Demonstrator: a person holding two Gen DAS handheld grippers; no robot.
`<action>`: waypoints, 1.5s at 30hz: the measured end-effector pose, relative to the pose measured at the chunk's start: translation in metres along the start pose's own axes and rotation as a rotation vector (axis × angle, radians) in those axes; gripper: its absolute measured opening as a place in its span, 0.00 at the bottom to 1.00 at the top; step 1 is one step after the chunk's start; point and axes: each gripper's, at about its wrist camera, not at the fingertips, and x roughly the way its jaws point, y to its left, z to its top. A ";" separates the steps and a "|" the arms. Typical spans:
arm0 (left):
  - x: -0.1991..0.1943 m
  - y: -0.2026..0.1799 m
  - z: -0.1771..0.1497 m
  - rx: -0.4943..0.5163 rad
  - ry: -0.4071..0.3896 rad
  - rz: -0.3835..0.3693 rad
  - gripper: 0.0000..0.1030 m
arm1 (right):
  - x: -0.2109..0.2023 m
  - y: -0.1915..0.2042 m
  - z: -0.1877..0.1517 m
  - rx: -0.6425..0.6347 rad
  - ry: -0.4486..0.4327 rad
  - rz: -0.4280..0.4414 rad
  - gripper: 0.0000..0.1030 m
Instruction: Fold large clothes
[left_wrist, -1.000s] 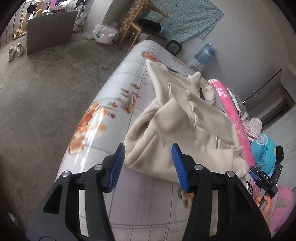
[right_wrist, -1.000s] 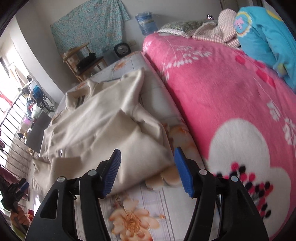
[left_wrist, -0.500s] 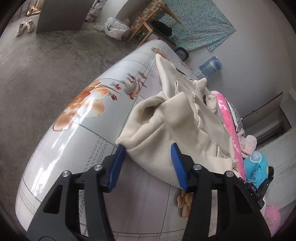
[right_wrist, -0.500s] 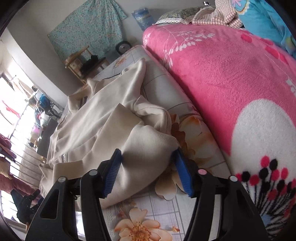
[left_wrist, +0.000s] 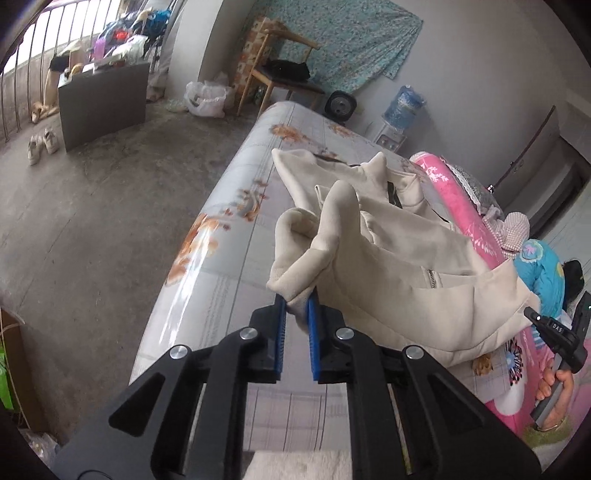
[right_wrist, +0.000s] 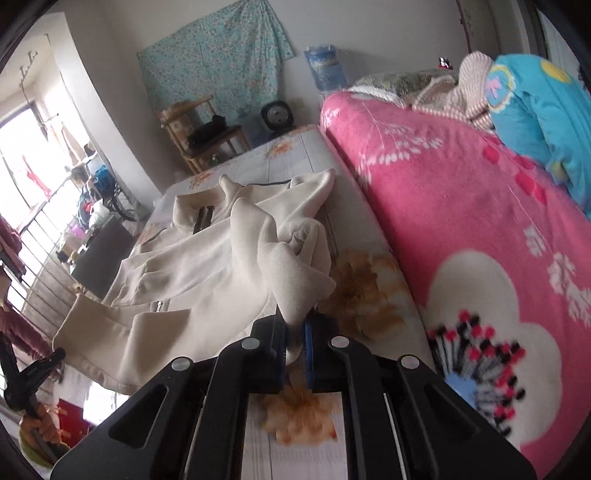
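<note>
Both grippers pinch jacket; tilted downward

A lived-in home bedroom: a bed with a floral-print mattress cover and a pink fleece blanket, a wooden chair by the wall, a water-cooler bottle, shoes on the concrete floor, laundry on a railed balcony.

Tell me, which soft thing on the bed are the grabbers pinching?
The cream jacket, not the pink flowered blanket or blue quilt. Both left gripper and right gripper clamp its bunched corners.
</note>
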 end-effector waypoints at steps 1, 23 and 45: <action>0.000 0.011 -0.007 -0.042 0.035 -0.010 0.10 | -0.002 -0.008 -0.006 0.027 0.031 0.013 0.08; 0.089 -0.077 -0.009 0.284 0.184 -0.027 0.38 | 0.051 0.126 -0.060 -0.387 0.281 0.160 0.61; 0.116 -0.102 -0.006 0.477 -0.013 0.174 0.01 | 0.103 0.178 -0.065 -0.464 0.197 0.093 0.05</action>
